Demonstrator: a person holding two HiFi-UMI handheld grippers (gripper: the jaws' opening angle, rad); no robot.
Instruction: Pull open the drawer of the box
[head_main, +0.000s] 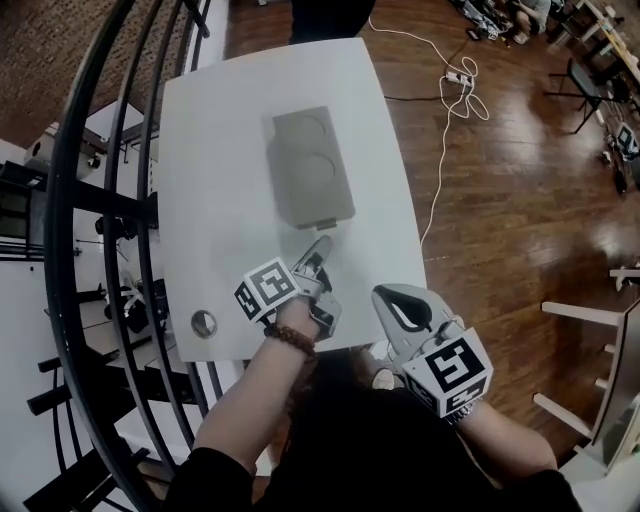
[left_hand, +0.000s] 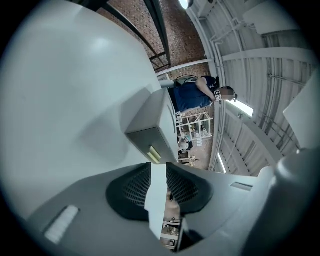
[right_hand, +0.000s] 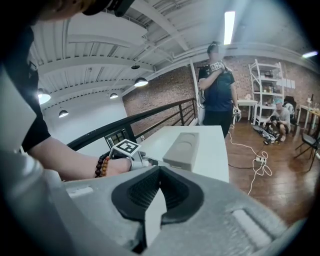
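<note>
Ahead of left gripper: grey box, flat on the white surface, near end facing the tips, close but untouched.
Drawer: set in that near end face; apparently still shut, flush with the shell.
Pull tab: small pale-yellow lip on the drawer front, just beyond the jaw tips; probably the only place to take hold.
Handling: looks like rigid plastic, probably light; likely to slide toward the gripper on the smooth surface if pulled unbraced. Thin tab, so best pinched squarely and drawn straight back.
Left gripper state: jaws apart, nothing between them, aimed at the tab.
Right gripper: jaws together, empty; behind and to the right of the left one, near the surface's edge, well apart from the box; free to steady the shell.
</note>
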